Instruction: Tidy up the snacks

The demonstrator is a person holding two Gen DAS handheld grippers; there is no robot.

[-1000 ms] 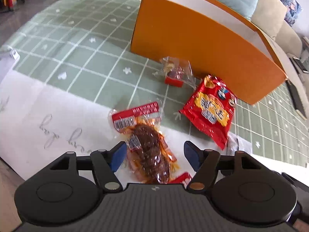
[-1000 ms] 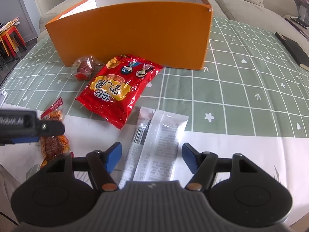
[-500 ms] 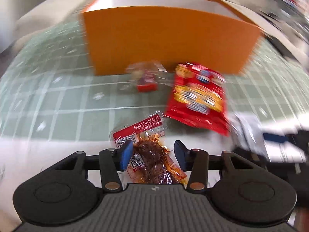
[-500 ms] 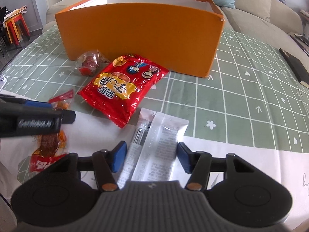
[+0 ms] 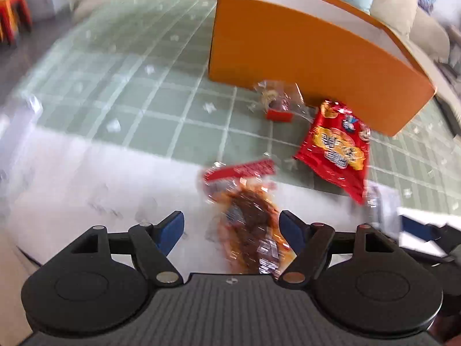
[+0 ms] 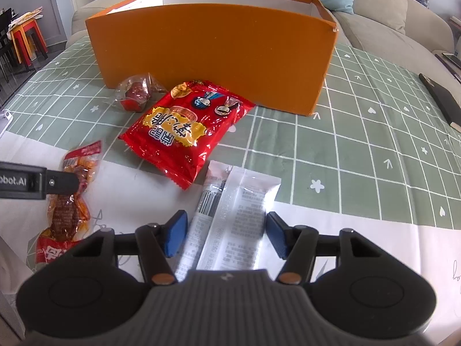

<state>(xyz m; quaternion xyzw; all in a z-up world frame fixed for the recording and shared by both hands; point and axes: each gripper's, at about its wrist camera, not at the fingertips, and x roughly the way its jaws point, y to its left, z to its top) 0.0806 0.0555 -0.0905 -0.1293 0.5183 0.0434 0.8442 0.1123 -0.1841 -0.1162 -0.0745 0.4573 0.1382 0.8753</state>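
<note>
My left gripper (image 5: 232, 227) is open, its blue pads either side of a clear packet of brown meat snack (image 5: 250, 227) lying on the table; this view is blurred. The packet also shows in the right wrist view (image 6: 67, 201), with the left gripper's finger over it. My right gripper (image 6: 226, 232) is open, its pads straddling a white and silver sachet (image 6: 233, 219) without touching it. A red snack bag (image 6: 184, 132) and a small clear-wrapped red sweet (image 6: 135, 93) lie in front of the open orange box (image 6: 213, 54).
The table has a green checked cloth (image 6: 360, 132) and a white cloth (image 6: 360, 248) at the near edge. A black flat object (image 6: 440, 98) lies at the far right. A sofa with cushions stands behind the box.
The left gripper narrowed around the meat packet half a second ago and has opened wide again while swinging. The right gripper has closed in slightly around the sachet and moved forward.
</note>
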